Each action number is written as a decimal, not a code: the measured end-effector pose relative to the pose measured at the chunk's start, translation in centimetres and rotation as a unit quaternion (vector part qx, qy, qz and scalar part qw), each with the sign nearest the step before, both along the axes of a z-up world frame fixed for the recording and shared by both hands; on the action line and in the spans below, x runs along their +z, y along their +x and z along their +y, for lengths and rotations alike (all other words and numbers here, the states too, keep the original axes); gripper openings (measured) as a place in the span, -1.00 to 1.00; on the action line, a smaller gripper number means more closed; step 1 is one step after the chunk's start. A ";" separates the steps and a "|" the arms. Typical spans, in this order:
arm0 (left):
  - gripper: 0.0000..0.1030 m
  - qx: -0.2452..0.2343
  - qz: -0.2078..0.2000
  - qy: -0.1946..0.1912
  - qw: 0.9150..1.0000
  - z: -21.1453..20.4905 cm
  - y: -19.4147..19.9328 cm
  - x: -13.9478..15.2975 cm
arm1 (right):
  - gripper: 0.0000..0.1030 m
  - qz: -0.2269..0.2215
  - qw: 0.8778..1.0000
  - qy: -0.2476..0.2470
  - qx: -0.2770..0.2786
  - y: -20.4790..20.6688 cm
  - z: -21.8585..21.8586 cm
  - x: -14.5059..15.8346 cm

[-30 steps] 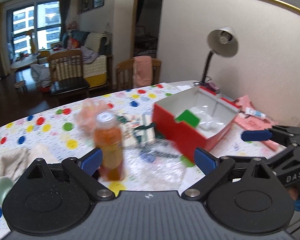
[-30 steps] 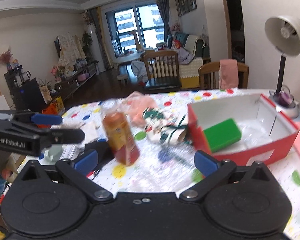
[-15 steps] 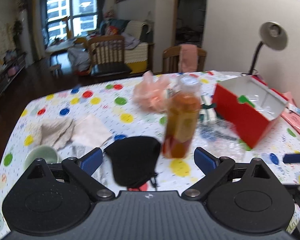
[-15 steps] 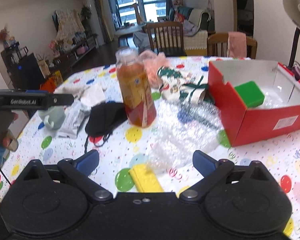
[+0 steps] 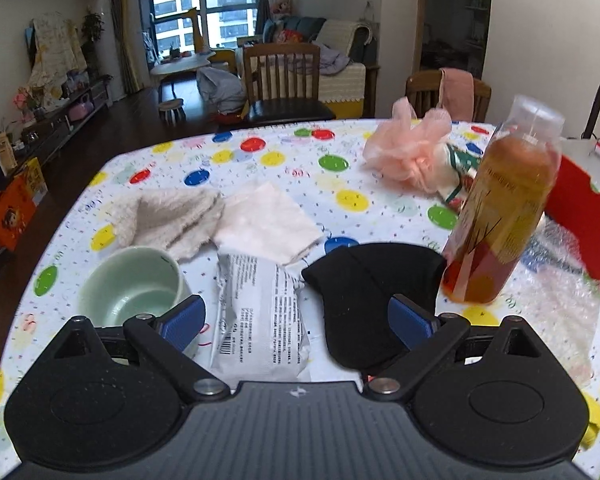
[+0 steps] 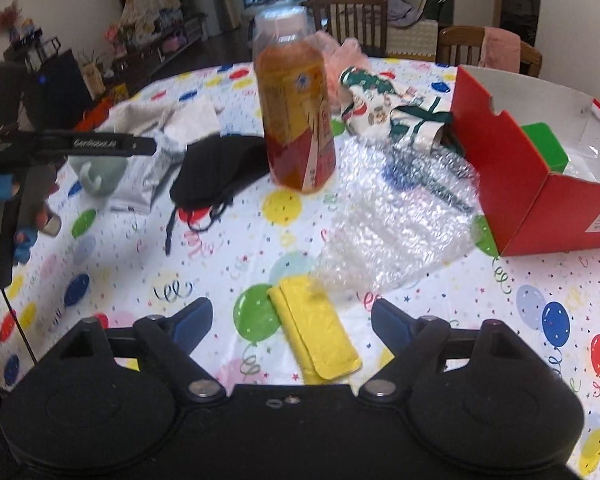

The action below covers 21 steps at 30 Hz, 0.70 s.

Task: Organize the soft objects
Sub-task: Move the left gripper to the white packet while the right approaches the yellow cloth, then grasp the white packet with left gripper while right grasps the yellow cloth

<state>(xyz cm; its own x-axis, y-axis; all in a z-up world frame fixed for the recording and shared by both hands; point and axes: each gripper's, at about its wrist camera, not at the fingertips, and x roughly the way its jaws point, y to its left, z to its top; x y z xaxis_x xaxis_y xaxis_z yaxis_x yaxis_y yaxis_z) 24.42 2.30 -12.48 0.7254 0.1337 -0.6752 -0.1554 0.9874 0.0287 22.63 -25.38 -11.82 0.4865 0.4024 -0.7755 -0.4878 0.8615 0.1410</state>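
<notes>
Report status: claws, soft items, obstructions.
Left claw open over wipes pack and black mask. Right claw closing, yellow cloth between, untouched. Bottle stands mid-table.

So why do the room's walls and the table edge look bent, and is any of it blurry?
Both wrist views use a fisheye lens, so the table bulges and walls curve. The left wrist view is mostly sharp, though the bottle is soft. In the right wrist view the bottle and bubble wrap are smeared, and the yellow pouch between the closing right tongs is clearer. Window daylight, soft shadows.

A flat yellow cloth point(image 6: 314, 334) lies beside crumpled bubble wrap point(image 6: 396, 224), near a black mask point(image 5: 370, 292).
</notes>
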 end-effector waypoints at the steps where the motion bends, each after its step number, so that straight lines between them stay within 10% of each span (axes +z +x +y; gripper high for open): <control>1: 0.91 0.000 0.003 0.001 1.000 0.1 0.2 -0.4 | 0.62 0.003 1.000 -0.004 0.003 0.1 0.1 -0.3; 21: 0.35 0.077 0.036 0.004 0.996 2.0 3.1 -4.3 | 0.33 0.040 0.999 -0.026 0.026 0.4 0.7 -3.0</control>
<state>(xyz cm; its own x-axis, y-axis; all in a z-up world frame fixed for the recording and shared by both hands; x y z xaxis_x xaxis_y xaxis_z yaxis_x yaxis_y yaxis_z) 27.52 4.28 -16.73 0.6453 0.2462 -0.7232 -0.3031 0.9515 0.0534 23.01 -24.69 -14.83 0.4012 0.3840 -0.8316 -0.5217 0.8420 0.1371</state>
